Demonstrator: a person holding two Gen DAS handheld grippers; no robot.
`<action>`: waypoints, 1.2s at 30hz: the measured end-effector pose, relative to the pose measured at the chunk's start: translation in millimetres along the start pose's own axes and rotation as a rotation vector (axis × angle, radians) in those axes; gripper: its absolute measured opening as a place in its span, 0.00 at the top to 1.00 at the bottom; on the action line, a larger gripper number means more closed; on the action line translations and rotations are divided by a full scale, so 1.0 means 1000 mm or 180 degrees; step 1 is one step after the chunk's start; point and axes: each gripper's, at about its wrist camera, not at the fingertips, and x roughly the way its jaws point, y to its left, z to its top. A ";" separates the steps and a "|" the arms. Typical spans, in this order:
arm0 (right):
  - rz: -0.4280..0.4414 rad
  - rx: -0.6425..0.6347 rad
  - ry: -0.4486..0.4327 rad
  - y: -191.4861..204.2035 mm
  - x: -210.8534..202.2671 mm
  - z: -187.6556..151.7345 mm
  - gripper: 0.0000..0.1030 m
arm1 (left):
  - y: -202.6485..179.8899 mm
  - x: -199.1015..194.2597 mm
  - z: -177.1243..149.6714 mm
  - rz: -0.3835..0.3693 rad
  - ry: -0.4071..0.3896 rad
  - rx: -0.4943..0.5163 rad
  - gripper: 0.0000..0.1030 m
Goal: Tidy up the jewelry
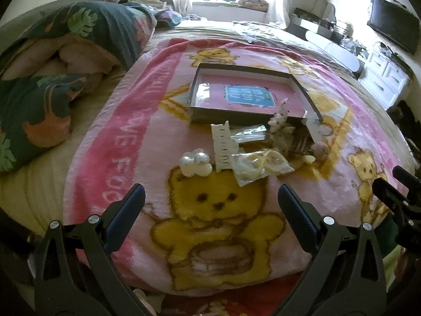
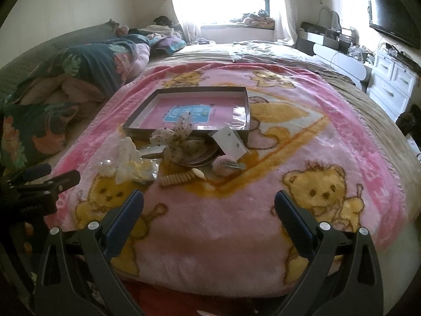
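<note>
Presumably staged for sorting, jewelry [image 1: 263, 144] lies heaped beside the tray [image 1: 200, 92]; left gripper [image 1: 210, 205] and right gripper [image 2: 209, 206] hover wide open, empty.

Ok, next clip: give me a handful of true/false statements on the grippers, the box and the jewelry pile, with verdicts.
1. Both grippers are open and hold nothing. True: the left gripper and the right gripper have their jaws spread wide over the blanket.
2. The box is full of jewelry. False: only a pink liner with a blue label shows inside it.
3. The pile lies in front of the box, on the blanket. True.
4. The pearl clip is already in the box. False: it sits on the blanket, at the near edge of the pile.
5. The white comb is held by the left gripper. False: it lies in the pile.
</note>
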 end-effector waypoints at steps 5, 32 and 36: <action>0.0037 -0.0027 0.0056 -0.002 0.014 0.005 0.04 | 0.008 0.004 0.005 0.0050 0.0004 -0.0074 0.08; 0.0035 0.0107 -0.0079 -0.041 0.048 0.060 0.04 | -0.027 0.036 0.072 -0.0052 -0.0064 0.0028 0.08; 0.0012 0.0085 -0.0045 -0.049 0.057 0.061 0.04 | -0.036 0.047 0.081 -0.0099 -0.0038 0.0074 0.08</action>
